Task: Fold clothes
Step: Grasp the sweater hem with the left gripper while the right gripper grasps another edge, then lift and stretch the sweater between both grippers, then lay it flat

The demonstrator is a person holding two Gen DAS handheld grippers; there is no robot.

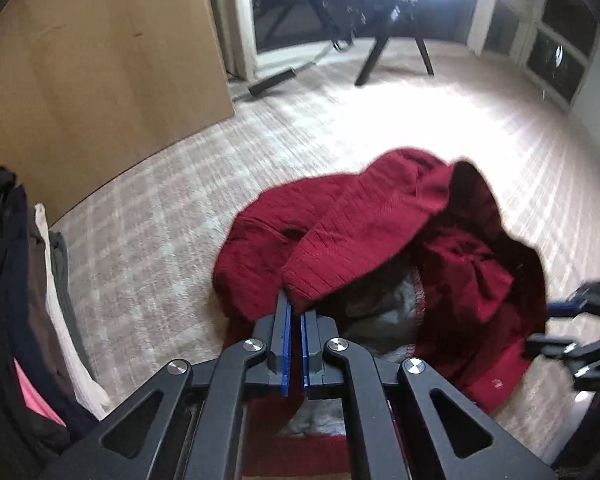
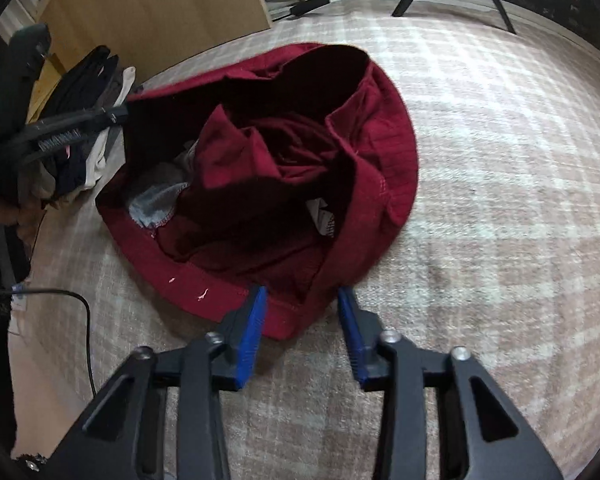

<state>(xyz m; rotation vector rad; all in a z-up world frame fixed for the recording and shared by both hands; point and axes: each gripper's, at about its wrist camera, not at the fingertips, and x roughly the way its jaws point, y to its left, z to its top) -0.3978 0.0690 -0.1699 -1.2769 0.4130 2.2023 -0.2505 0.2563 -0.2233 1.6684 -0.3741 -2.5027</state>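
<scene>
A dark red knit sweater (image 1: 340,224) lies crumpled on the pale checked carpet; it also shows in the right wrist view (image 2: 372,148). A grey garment (image 2: 156,196) lies inside its folds. My left gripper (image 1: 296,312) is shut on a ribbed cuff or hem (image 1: 312,284) of the sweater and holds it lifted. My right gripper (image 2: 302,300) is open, its blue pads on either side of the sweater's near hem (image 2: 284,316). The right gripper also shows at the right edge of the left wrist view (image 1: 580,328).
A stack of folded clothes (image 1: 32,304) lies at the left, also in the right wrist view (image 2: 88,120). A wooden cabinet (image 1: 92,72) stands behind it. A black cable (image 2: 80,320) runs over the carpet. Dark chair legs (image 1: 392,48) stand by the windows.
</scene>
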